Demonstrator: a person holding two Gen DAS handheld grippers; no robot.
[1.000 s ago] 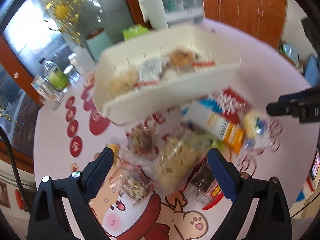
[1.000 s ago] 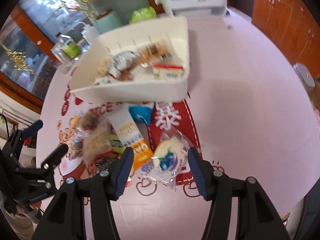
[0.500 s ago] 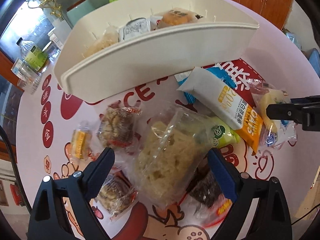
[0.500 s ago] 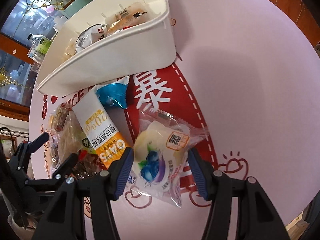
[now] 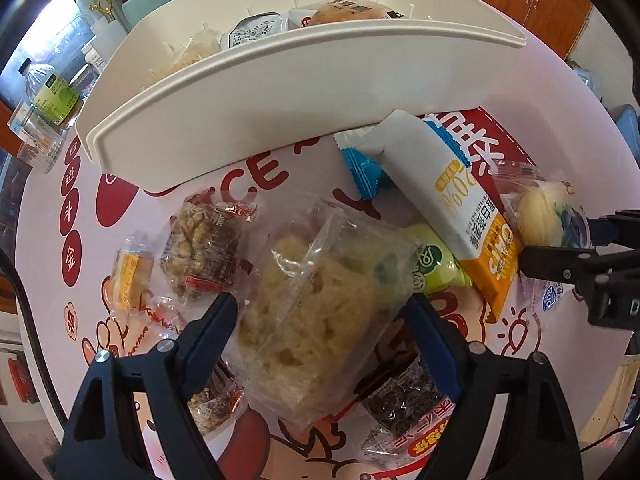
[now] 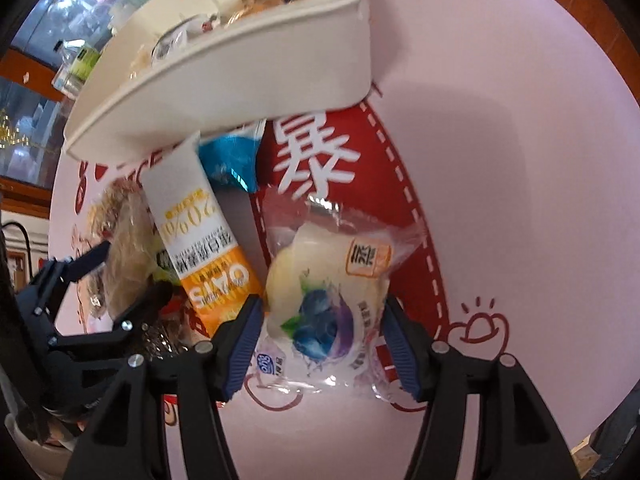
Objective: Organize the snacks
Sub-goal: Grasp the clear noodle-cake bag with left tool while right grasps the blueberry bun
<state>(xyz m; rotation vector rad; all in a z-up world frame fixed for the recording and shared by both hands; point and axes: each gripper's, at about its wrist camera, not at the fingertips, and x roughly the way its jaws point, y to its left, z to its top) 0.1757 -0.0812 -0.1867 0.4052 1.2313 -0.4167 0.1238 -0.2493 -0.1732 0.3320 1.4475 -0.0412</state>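
My left fingers [image 5: 322,320], just closing in, straddle the clear bag of pale puffed snack [image 5: 316,320] — pads not pressing. My right fingers [image 6: 322,334], just widening, flank the blueberry bun packet [image 6: 324,300]. Oats bar [image 6: 200,232] between; white bin [image 5: 280,92] beyond, on the surface [image 6: 500,160].

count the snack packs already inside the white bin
3 can be made out in the white bin: a pale one at the left, a grey-and-white pack in the middle, an orange-brown pack at the right. The near wall may hide more.
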